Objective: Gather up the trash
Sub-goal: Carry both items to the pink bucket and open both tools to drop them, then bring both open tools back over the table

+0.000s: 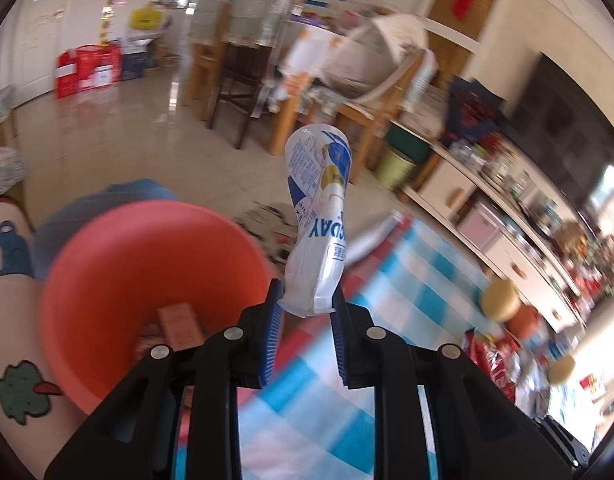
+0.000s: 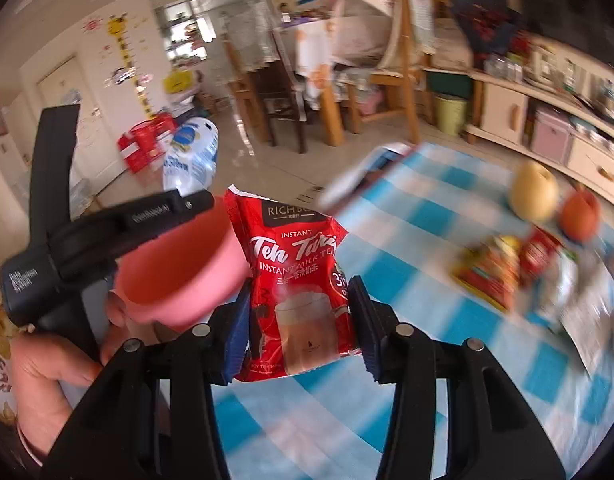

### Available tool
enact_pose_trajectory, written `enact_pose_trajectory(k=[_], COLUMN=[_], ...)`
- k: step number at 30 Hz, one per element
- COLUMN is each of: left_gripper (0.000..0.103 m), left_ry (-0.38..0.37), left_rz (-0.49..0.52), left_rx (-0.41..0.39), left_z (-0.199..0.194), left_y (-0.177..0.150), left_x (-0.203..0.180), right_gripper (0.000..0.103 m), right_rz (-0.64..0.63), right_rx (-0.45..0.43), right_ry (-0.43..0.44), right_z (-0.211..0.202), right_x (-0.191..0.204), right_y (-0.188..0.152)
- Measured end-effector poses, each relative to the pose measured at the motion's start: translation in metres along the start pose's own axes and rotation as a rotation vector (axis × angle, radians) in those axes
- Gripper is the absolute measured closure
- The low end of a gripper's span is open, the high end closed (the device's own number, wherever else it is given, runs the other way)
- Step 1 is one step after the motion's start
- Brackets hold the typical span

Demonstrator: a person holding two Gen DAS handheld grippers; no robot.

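Blue-padded jaws of the left gripper (image 1: 307, 300), at 6 o'clock in the left wrist view, clenched on the bottom edge of a white and blue wrapper (image 1: 319, 216); wrapper stands upright and slightly twisted, held in the air over the table edge.

Red tub (image 1: 147, 280), at 9 o'clock of that gripper, just beside its left jaw; a brownish packet (image 1: 179, 324) lies inside on the bottom.

Blue and white checked table (image 1: 407, 280), from 6 to 3 o'clock; blurred fruit and red packets toward 4 o'clock.

Right gripper (image 2: 299, 312), at 6 o'clock in the right wrist view, jaws grasping a red milk tea packet (image 2: 295, 280) by its two side edges; packet upright, label facing the camera, held above the checked cloth just beside the tub rim (image 2: 187, 280) at 9 o'clock.

Hand (image 2: 55, 368), at 8 o'clock in the right wrist view, gripping the black handle of the other tool.

Pale pear (image 2: 535, 192) and an orange-red fruit (image 2: 581, 216), at 2 o'clock on the table, near each other.

Green bin (image 2: 451, 114), on the floor at 1 o'clock, beside wooden chairs.
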State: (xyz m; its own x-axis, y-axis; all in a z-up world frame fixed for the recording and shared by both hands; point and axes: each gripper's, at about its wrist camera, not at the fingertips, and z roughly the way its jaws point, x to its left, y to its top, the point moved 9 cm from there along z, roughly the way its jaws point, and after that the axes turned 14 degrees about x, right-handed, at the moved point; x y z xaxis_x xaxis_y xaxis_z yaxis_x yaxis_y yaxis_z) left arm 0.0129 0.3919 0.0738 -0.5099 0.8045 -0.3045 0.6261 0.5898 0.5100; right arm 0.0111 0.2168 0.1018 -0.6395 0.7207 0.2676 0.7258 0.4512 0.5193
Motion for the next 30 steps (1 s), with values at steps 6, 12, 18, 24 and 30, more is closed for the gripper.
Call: enact_pose_trajectory(k=[6, 12, 18, 24, 30], left_gripper=[0.078, 0.078, 0.053, 0.025, 0.019], left_ry=[0.052, 0.095, 0.127, 0.147, 0.125], left_rz=[-0.155, -0.254, -0.344, -0.347, -0.297], left_rx=[0.000, 0.020, 0.074, 0.060, -0.017], left_z=[-0.001, 0.005, 0.019, 0.019, 0.008], left_y=[0.022, 0.029, 0.029, 0.032, 0.036], left_x=[0.070, 0.120, 0.150, 0.157, 0.138], right_gripper=[0.055, 0.055, 0.046, 0.017, 0.013], right_rz=[-0.082, -0.135, -0.165, -0.136, -0.101], right_rx=[0.028, 0.072, 0.107, 0.023, -0.067], right_ry=[0.066, 0.114, 0.111, 0.037, -0.076], right_z=[0.040, 0.083, 0.117, 0.104, 0.066], right_x=[0.062, 0.106, 0.124, 0.110, 0.075], right_y=[0.038, 0.058, 0.067, 0.065, 0.050])
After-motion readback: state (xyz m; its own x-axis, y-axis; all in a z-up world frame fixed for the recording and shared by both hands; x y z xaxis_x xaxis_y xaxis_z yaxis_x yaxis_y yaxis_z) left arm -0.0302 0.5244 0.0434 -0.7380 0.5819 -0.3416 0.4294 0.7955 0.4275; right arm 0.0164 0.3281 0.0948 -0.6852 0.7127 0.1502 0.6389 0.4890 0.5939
